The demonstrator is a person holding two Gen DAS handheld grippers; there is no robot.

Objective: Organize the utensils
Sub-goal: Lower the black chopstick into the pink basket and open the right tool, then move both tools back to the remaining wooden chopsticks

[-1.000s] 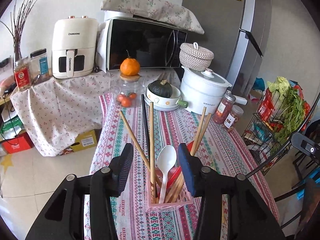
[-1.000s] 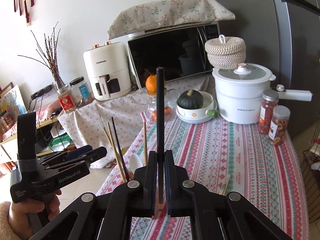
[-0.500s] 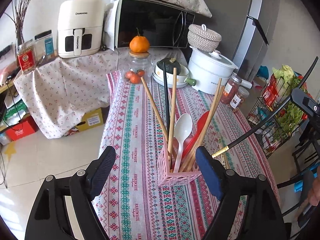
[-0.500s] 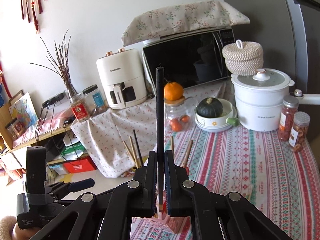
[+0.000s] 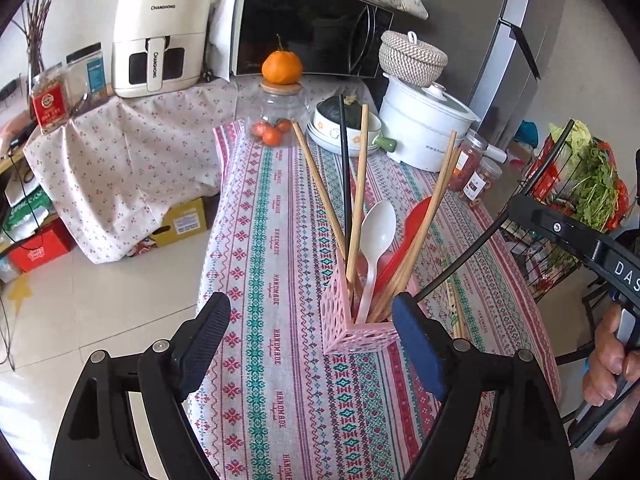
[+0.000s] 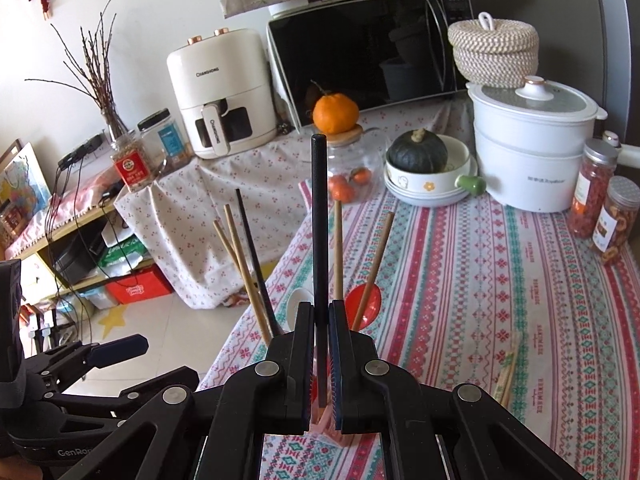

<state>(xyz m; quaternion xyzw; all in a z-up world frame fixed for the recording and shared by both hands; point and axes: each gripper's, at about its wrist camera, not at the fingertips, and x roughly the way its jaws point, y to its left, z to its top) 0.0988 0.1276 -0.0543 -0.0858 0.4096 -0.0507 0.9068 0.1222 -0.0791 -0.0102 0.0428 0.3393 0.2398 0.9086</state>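
While its jaws stand wide apart with nothing between them, the left gripper [image 5: 310, 332] hovers low over the desk [image 5: 256, 264], its right pad just beside the pink lattice holder [image 5: 352, 328]. The holder stands on the striped cloth and carries several wooden chopsticks [image 5: 358, 200], one black chopstick [image 5: 345, 172], a white spoon [image 5: 376, 236] and a red spoon [image 5: 408, 228], all leaning outward. The right gripper [image 6: 320, 320] is clenched on another black chopstick [image 6: 319, 220], held upright above the holder, whose pink rim shows just below the jaws. From the left wrist view this chopstick appears as a long dark curved line reaching toward the holder from the right. A loose pair of chopsticks [image 6: 506, 372] lies flat on the cloth to the right of the holder. Farther back stand a glass jar [image 6: 352, 172] topped by an orange [image 6: 335, 114], a bowl holding a dark squash [image 6: 418, 152], a white cooker [image 6: 528, 148], and behind them a microwave [image 6: 368, 60] and an air fryer [image 6: 222, 92].
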